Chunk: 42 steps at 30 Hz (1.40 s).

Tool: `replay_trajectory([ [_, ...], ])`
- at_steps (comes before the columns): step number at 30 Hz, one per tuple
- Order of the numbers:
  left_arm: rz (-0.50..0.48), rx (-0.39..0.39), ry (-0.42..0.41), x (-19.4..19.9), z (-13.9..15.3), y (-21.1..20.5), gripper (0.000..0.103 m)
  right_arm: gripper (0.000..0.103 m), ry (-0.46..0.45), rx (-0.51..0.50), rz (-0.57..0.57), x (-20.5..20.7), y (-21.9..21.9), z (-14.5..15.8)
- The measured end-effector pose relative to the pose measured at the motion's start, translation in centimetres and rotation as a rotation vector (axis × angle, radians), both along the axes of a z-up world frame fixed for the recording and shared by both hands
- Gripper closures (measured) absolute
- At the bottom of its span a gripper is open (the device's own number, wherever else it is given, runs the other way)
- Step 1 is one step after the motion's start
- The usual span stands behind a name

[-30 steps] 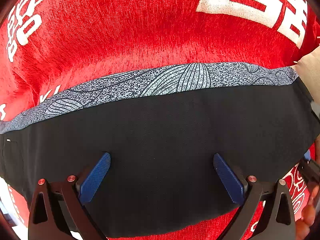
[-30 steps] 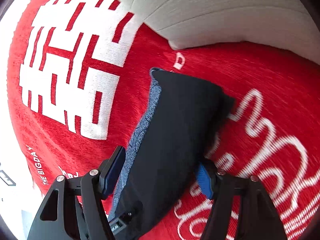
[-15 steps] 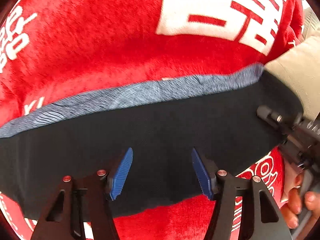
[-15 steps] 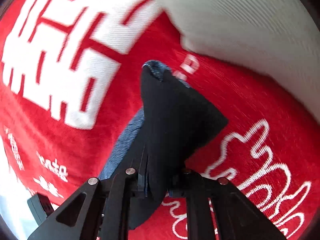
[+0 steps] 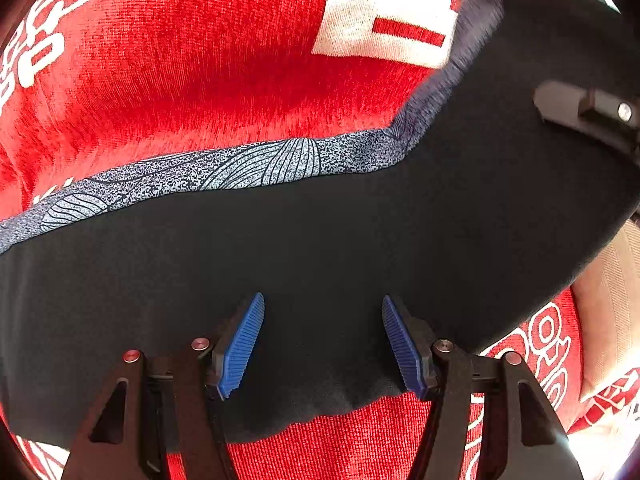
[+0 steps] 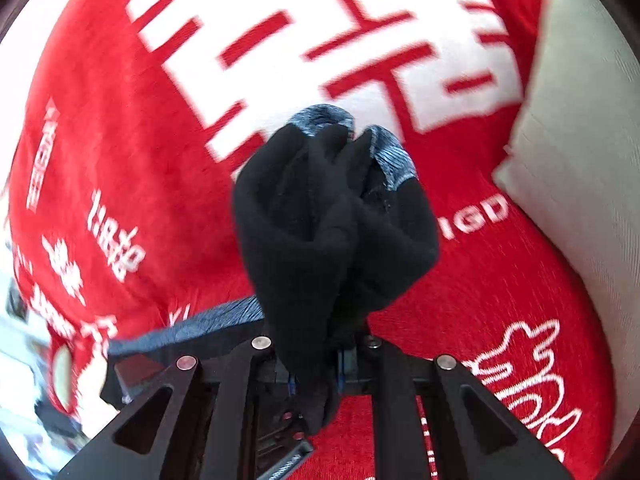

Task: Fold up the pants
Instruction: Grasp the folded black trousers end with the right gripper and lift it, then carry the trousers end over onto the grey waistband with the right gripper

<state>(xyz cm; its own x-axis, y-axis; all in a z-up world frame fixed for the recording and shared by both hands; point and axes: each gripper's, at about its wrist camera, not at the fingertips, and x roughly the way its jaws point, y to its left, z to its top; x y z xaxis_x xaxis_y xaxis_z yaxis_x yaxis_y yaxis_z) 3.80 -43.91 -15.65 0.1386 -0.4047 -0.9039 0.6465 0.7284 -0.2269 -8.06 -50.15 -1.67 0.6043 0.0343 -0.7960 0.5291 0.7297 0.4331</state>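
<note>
The black pants (image 5: 280, 240) with a grey patterned band (image 5: 224, 168) lie on a red cloth. My left gripper (image 5: 322, 344) is open, its blue pads (image 5: 242, 344) over the pants' near edge. My right gripper (image 6: 314, 364) is shut on one end of the pants (image 6: 328, 216) and holds it lifted and bunched. In the left wrist view that lifted end (image 5: 540, 80) rises at the right, with the right gripper's finger (image 5: 580, 108) on it.
The red cloth (image 5: 180, 72) with white printed characters (image 6: 320, 32) covers the surface. A pale grey cushion (image 6: 576, 140) lies at the right in the right wrist view. Beige fabric (image 5: 612, 280) shows at the right edge of the left wrist view.
My right gripper closed on the pants' end and lifted it up off the cloth. My left gripper narrowed somewhat but stays open over the pants' near edge.
</note>
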Motion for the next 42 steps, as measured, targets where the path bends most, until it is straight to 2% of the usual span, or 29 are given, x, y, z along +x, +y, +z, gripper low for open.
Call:
replay_trajectory([
  [3, -0.013, -0.030, 0.018, -0.1, 0.1, 1.5, 0.039, 0.089, 0.005, -0.066, 0.074, 1.0, 2.5, 1.1],
  [5, -0.022, -0.034, 0.063, 0.7, 0.7, 2.5, 0.039, 0.089, 0.005, -0.097, 0.112, 1.3, 3.7, 1.6],
  [8, 0.012, -0.041, 0.097, 2.1, 2.0, 4.8, 0.039, 0.089, 0.002, -0.129, 0.146, 1.8, 5.2, 2.8],
  [13, 0.072, -0.026, 0.044, 6.0, 4.5, 12.0, 0.039, 0.089, 0.024, -0.207, 0.212, 3.6, 9.0, 3.7],
  [18, 0.146, 0.004, 0.038, 10.4, 4.9, 19.0, 0.039, 0.089, 0.061, -0.272, 0.293, 5.8, 14.1, 3.3],
  [21, 0.184, 0.031, 0.031, 12.3, 5.1, 22.4, 0.039, 0.089, 0.096, -0.321, 0.359, 7.8, 18.3, 2.2],
  [24, 0.230, 0.062, 0.040, 14.3, 4.1, 25.5, 0.039, 0.089, 0.138, -0.362, 0.410, 9.5, 22.0, 0.6],
  [30, 0.312, 0.110, 0.080, 16.8, 2.0, 30.5, 0.039, 0.086, 0.284, -0.472, 0.482, 11.2, 28.6, -5.1],
  [32, 0.323, 0.117, 0.093, 17.1, 1.7, 31.8, 0.038, 0.081, 0.337, -0.547, 0.509, 11.2, 30.3, -7.0],
  [33, 0.325, 0.121, 0.097, 17.1, 1.8, 32.4, 0.026, 0.078, 0.359, -0.605, 0.529, 11.2, 31.4, -7.8],
  [35, 0.335, 0.111, 0.091, 16.7, 2.2, 32.8, 0.020, 0.067, 0.394, -0.733, 0.577, 10.8, 33.4, -8.8],
  [37, 0.325, 0.083, 0.114, 16.5, 2.8, 33.0, 0.020, 0.046, 0.395, -0.823, 0.631, 9.9, 35.1, -8.7],
  [39, 0.312, 0.054, 0.130, 16.3, 3.9, 32.6, 0.020, 0.040, 0.363, -0.813, 0.681, 8.6, 35.9, -7.7],
  [42, 0.259, 0.052, 0.122, 15.9, 4.8, 30.9, 0.020, 0.039, 0.325, -0.720, 0.676, 6.7, 34.8, -5.3],
])
